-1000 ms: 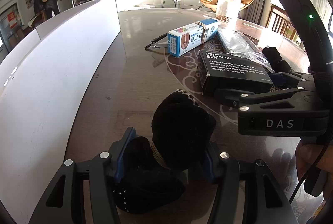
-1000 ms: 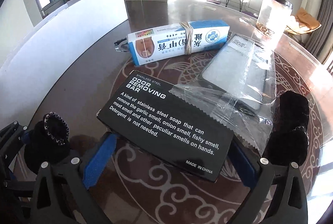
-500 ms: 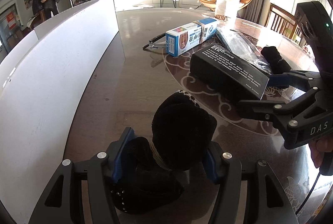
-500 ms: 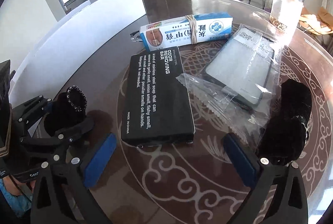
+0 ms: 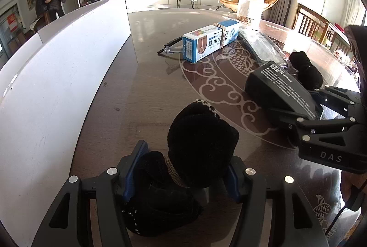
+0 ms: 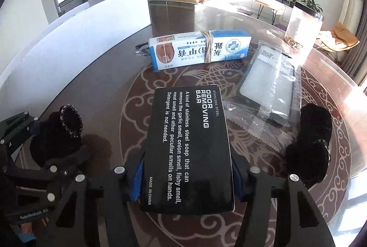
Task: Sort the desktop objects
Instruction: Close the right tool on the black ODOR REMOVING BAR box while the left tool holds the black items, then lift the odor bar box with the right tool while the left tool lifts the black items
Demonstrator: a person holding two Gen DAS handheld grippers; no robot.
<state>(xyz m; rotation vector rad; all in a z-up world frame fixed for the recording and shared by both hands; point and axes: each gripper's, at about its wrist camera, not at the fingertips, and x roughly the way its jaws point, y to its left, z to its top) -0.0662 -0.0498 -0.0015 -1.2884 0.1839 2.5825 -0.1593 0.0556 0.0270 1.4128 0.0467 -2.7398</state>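
Black cardboard, the odor-removing bar box point(image 6: 189, 148) sits clamped lengthwise between the fingers of the right gripper point(image 6: 187, 178), near the middle of the patterned surface point(image 6: 114, 114). Left of it, the left gripper point(image 5: 181, 174) has its fingers clenched on a black fuzzy bundle point(image 5: 183, 155) tied with twine. Beyond the box lie a blue-and-white cream carton point(image 6: 199, 49) and a clear plastic packet point(image 6: 268, 86); a second black fuzzy bundle point(image 6: 309, 141) rests at the right.

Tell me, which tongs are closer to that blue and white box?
Right. The right tongs, shut on the black box, sit nearer the blue and white box; the left tongs, gripping a black fuzzy bundle, are farther back.
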